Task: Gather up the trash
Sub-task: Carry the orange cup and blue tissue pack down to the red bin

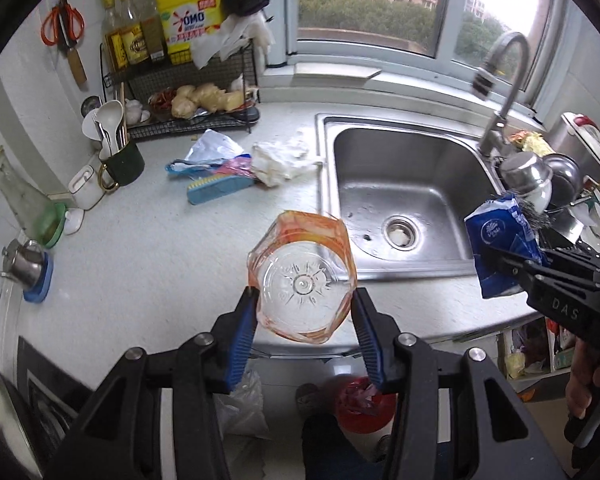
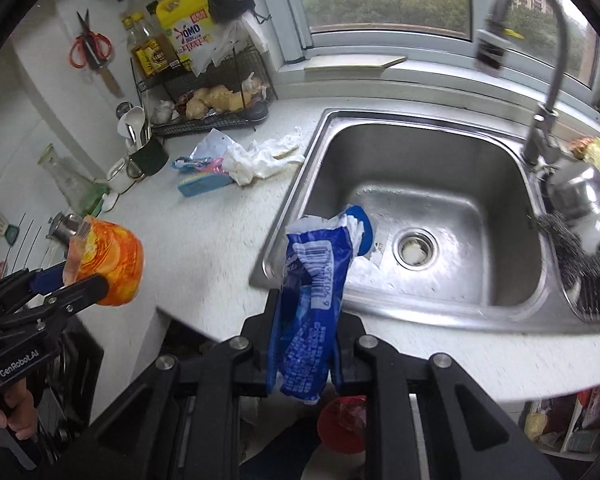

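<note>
My left gripper (image 1: 305, 300) is shut on a clear plastic jar with an orange label (image 1: 304, 276), held above the counter's front edge; the jar also shows in the right wrist view (image 2: 112, 268). My right gripper (image 2: 306, 308) is shut on a crumpled blue plastic wrapper (image 2: 314, 292), held over the counter edge beside the sink; the wrapper also shows in the left wrist view (image 1: 500, 248). More trash lies on the counter: crumpled white tissue (image 1: 280, 160), a blue and pink wrapper (image 1: 208, 166). A red bin (image 1: 360, 404) stands on the floor below.
A steel sink (image 1: 400, 184) with a tap (image 1: 504, 92) lies right of the counter. A wire rack (image 1: 188, 92) with bottles and ginger stands at the back. A blue brush (image 1: 216, 192), cups (image 1: 116, 168), a glass carafe (image 1: 24, 200) and stacked pots (image 1: 540, 184) are around.
</note>
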The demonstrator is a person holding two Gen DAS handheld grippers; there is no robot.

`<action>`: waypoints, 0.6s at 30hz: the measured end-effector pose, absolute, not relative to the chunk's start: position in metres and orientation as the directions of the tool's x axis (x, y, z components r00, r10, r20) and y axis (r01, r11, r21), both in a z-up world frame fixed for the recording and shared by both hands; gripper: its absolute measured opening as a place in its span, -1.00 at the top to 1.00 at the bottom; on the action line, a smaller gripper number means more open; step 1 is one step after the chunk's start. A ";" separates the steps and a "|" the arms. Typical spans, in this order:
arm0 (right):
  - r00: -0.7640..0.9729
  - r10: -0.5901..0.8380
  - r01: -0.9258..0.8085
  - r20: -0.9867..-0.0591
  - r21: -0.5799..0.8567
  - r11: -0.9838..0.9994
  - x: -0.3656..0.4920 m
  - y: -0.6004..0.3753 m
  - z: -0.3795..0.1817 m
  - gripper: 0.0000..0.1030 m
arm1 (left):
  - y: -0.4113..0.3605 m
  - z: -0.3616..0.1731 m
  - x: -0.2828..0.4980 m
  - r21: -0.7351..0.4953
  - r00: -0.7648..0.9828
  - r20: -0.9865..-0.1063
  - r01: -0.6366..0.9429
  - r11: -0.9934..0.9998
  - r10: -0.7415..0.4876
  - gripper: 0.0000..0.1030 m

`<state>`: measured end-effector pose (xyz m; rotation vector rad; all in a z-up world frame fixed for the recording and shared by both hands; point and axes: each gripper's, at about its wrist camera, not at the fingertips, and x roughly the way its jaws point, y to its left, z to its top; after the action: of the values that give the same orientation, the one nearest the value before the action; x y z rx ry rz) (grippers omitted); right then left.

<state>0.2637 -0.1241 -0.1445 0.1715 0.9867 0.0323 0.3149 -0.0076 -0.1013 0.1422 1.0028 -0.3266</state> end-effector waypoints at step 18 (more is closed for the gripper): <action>0.570 0.115 -0.035 -0.814 0.115 0.993 0.096 -0.175 -0.129 0.64 | -0.098 -0.100 0.123 -0.091 0.516 -0.828 0.259 0.961 -0.218 0.14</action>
<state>0.0957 -0.1749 -0.1289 0.0898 0.9607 0.0880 0.1228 -0.0980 -0.0999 0.0456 0.9879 -0.2866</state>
